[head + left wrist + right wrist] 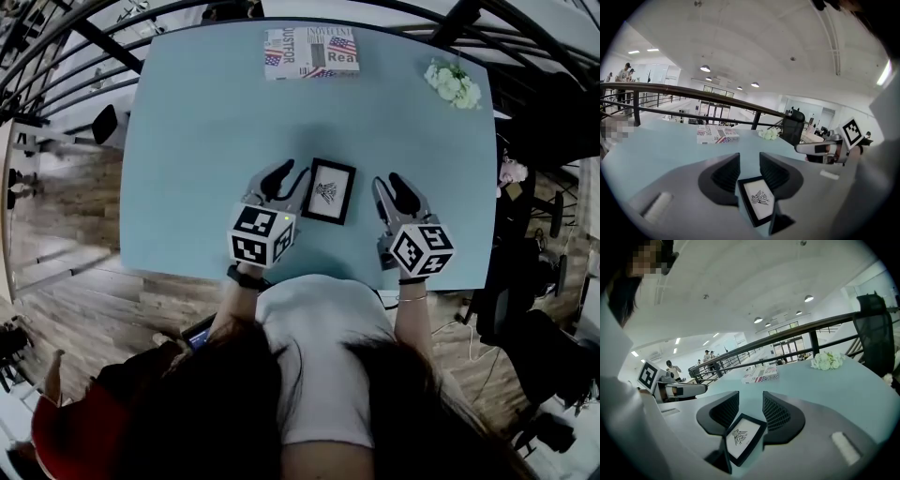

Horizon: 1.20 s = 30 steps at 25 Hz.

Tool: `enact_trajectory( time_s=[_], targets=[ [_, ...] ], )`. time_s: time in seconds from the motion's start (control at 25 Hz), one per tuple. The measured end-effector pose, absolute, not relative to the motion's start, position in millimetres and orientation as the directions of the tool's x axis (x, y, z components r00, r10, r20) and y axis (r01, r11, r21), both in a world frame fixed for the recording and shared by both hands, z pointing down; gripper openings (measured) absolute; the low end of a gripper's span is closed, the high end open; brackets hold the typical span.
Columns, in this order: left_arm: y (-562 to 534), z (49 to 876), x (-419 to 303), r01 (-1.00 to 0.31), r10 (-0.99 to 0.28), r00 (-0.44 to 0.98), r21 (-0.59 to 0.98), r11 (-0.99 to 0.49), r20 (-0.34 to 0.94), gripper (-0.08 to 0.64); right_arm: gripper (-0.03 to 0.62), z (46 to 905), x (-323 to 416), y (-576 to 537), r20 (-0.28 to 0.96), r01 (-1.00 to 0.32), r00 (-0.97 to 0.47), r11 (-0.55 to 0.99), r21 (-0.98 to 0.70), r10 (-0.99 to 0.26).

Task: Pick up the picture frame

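while the person is holding one tool in each hand, the picture frame [328,190] is sitting on the pale blue tabletop [206,122], near the edge closest to the person. it is resting between the two tools - the left tool [278,178] is hanging just beside its left side and the right tool [389,187] is hanging near its right side.

in the left gripper view, the left tool [750,169] is showing its two dark jaws spread apart, not squeezing anything. the picture frame [758,198] is showing low down, just under the gap, with its black border and a small dark drawing on white paper. i cannot tell if a jaw is touching it.

in the right gripper view, the right tool [751,411] is also keeping its jaws apart and gripping nothing. the picture frame [740,437] is lying low and a bit to the left of the gap.

at the far edge of the tabletop, a flat box with flag prints [312,52] is lying - and a bunch of white flowers [453,82] is sitting at the far right corner, well apart from the frame.
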<state>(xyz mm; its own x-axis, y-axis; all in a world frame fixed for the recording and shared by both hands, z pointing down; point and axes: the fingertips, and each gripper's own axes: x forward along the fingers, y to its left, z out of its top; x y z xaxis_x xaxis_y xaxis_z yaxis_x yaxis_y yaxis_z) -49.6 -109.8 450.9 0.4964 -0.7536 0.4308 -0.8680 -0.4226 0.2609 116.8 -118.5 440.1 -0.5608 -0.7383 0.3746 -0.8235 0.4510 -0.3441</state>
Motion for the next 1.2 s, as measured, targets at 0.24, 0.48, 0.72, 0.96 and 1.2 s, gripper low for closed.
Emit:
enact_trajectory(
  time_s=[0.24, 0.48, 0.72, 0.96, 1.2],
  targets=[
    [-111, 462, -45, -0.848, -0.72, 0.53, 0.281, -0.449, 0.448, 0.133, 0.133, 450, 115, -117, 0.399, -0.828, -0.553, 0.427, -0.364, -0.732],
    [-111, 480, -38, -0.834, -0.682, 0.551, 0.304, -0.46, 0.481, 0.133, 0.133, 471, 111, -112, 0.438, -0.825, -0.558, 0.412, -0.388, -0.705],
    [-105, 506, -37, -0.827, -0.65, 0.562, 0.366, -0.427, 0.512, 0.133, 0.133, 495, 103, -109, 0.481, -0.814, -0.574, 0.397, -0.424, -0.662],
    [-96, 535, -35, -0.823, -0.606, 0.568, 0.397, -0.407, 0.556, 0.133, 0.132, 521, 96, -106, 0.51, -0.805, -0.582, 0.361, -0.47, -0.634],
    [-92, 557, -29, -0.816, -0.558, 0.577, 0.409, -0.408, 0.596, 0.132, 0.132, 546, 90, -98, 0.541, -0.796, -0.592, 0.327, -0.51, -0.598]
  ],
)
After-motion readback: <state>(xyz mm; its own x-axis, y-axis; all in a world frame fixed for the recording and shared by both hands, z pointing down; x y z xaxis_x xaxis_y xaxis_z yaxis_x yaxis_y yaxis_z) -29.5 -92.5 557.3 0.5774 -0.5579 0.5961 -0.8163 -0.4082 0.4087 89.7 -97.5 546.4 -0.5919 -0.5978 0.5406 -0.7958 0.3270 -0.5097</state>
